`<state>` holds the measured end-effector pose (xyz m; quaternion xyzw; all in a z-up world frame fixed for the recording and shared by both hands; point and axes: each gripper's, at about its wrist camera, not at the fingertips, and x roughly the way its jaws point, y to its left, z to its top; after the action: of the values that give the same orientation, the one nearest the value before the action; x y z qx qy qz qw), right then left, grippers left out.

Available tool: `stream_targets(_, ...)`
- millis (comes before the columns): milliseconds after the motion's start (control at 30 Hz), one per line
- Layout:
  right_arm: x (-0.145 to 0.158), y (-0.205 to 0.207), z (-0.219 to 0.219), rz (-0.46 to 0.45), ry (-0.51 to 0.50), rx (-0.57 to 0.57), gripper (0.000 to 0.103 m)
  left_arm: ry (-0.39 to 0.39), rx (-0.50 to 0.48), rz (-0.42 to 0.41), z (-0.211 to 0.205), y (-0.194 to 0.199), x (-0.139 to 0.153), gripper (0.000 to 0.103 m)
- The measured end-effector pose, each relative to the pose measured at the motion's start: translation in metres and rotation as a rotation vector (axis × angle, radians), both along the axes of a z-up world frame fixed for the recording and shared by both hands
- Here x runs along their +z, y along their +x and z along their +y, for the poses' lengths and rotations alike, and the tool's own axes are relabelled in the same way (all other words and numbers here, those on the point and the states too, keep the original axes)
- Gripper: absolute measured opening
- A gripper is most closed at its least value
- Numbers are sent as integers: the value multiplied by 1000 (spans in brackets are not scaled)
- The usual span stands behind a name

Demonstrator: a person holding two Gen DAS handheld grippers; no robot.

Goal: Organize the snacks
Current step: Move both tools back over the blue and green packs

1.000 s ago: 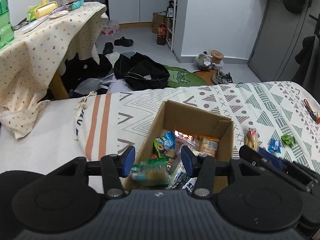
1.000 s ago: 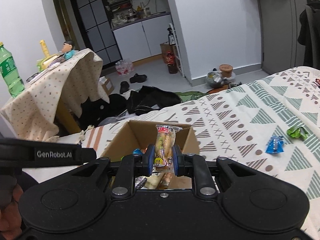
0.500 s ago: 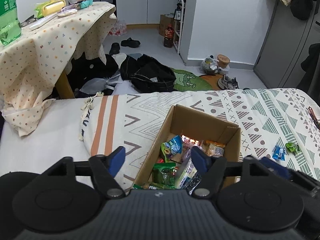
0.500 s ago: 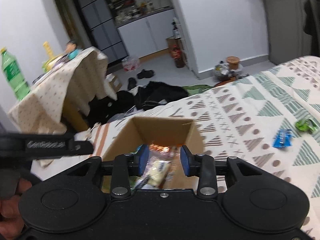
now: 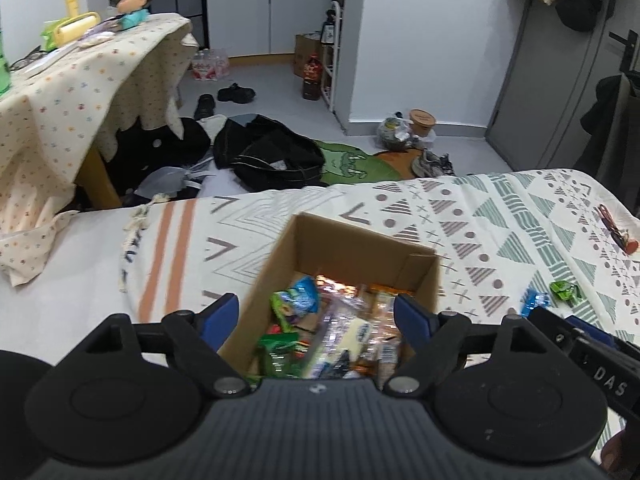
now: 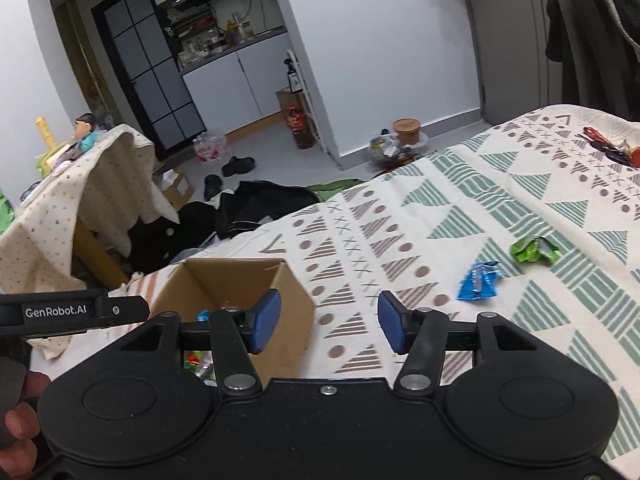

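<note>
Both wrist views overlook, perhaps closely, cardboard box (image 5: 352, 248).

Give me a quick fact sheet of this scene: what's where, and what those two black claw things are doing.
Setting: bed with a patterned blanket
Container: open cardboard box on the blanket, holding mixed snack packets
Loose snacks: blue packet and green packet, lying on the blanket apart from the box
Left gripper: open, empty, over the box
Right gripper: open, empty, beside the box, facing the loose snacks
Other item: red-handled thing far across the blanket, too small to identify
</note>
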<state>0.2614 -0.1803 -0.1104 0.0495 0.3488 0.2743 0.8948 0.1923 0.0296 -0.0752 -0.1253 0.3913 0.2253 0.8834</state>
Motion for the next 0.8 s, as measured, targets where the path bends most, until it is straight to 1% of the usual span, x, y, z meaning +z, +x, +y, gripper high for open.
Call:
stream_targets(100,-3,4,-6,2,-8,-18,57,-7,-28,-2,-11,9,-3,84)
stream_targets(367,-2,11,-22,-51,-58,-85,76,-3,-83,9,-42,38,-16,85)
stream_targets(633,-5,28,-48,-40,-64,-182,79,-11,-137,7,-69,62,-22,85)
stream_targets(800,-6,38,-61,-33,-75,-211,83,-10,-163,-3,-80,79,-24,85)
